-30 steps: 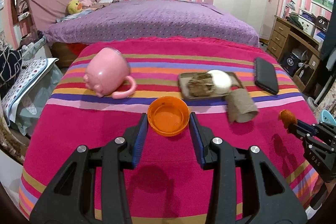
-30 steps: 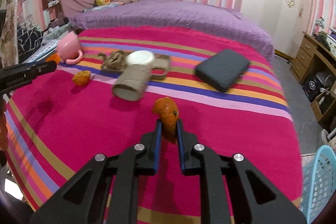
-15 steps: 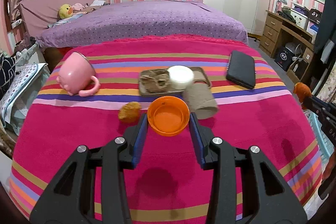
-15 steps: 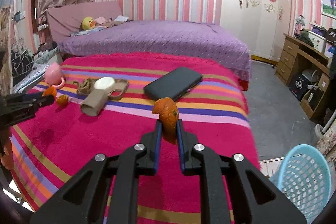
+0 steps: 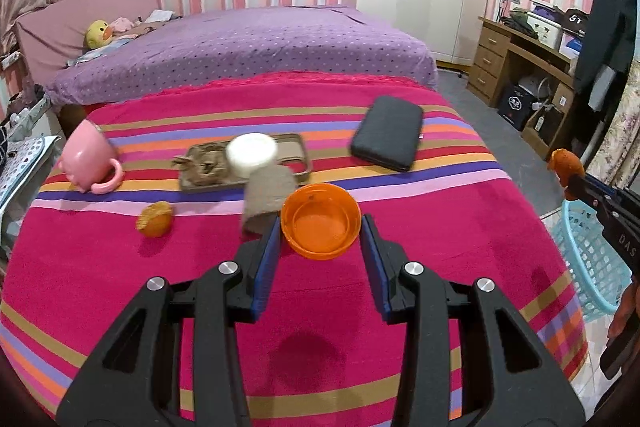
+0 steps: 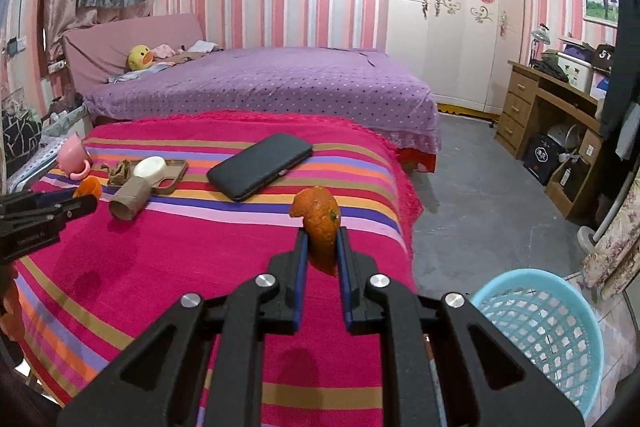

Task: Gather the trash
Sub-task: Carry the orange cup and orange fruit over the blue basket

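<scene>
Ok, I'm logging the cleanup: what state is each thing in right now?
left gripper: shut on orange bowl, held above the blanket
right gripper: shut on orange peel
blue basket: upright on floor, contents unclear
cardboard tube: lying on its side
pink mug: tipped over
second peel: loose on blanket

- The cardboard tube (image 5: 266,201): in the left wrist view its near end is hidden behind the orange cup (image 5: 320,221) and the left gripper's finger (image 5: 267,259).
- The blue basket (image 5: 590,259): in the left wrist view the right gripper's body crosses it and the picture's rim cuts its right side; in the right wrist view (image 6: 548,331) its lower part runs off the rim.
- The orange peel (image 6: 320,223): its lower end is covered by the right gripper's fingers (image 6: 299,267).
- The brown scrap on the tray (image 5: 206,167): too blurred to tell what it is.
- The left gripper (image 6: 60,205) in the right wrist view: cut by the left edge, covering most of the cup.
</scene>
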`<state>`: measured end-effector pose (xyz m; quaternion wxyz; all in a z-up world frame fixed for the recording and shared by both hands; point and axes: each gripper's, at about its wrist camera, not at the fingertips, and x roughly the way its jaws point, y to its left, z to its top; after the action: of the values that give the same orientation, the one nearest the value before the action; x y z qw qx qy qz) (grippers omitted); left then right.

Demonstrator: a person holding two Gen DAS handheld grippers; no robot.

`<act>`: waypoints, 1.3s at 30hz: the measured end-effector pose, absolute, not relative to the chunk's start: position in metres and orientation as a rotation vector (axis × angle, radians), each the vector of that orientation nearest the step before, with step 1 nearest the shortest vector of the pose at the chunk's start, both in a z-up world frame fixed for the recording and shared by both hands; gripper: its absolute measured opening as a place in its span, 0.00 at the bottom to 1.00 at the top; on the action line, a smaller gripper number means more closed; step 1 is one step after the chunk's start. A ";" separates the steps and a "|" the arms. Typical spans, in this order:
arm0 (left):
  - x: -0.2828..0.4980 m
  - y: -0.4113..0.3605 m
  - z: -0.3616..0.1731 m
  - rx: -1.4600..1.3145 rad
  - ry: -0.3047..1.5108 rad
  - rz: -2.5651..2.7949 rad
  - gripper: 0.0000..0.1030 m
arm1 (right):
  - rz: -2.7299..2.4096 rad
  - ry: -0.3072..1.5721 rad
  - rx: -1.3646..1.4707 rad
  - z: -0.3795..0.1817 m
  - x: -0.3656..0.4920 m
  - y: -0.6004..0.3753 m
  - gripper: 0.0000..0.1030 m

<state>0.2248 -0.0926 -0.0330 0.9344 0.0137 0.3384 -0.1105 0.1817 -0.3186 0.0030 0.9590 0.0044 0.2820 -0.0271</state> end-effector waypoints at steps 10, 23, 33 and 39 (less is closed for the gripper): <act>0.216 -0.133 -0.038 0.031 0.682 -0.235 0.38 | -0.088 0.565 0.039 0.002 0.169 -0.355 0.14; 0.202 -0.192 -0.040 0.083 0.671 -0.270 0.38 | -0.161 0.529 0.081 0.000 0.141 -0.424 0.14; 0.186 -0.258 -0.029 0.057 0.603 -0.344 0.38 | -0.240 0.514 0.086 -0.009 0.111 -0.484 0.14; 0.168 -0.326 -0.042 0.122 0.591 -0.426 0.38 | -0.292 0.538 0.064 -0.021 0.092 -0.521 0.14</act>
<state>0.1677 -0.3257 -0.0416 0.9325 0.0598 0.2889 -0.2082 0.0917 -0.5213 -0.0210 0.9530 0.0314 0.2649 -0.1436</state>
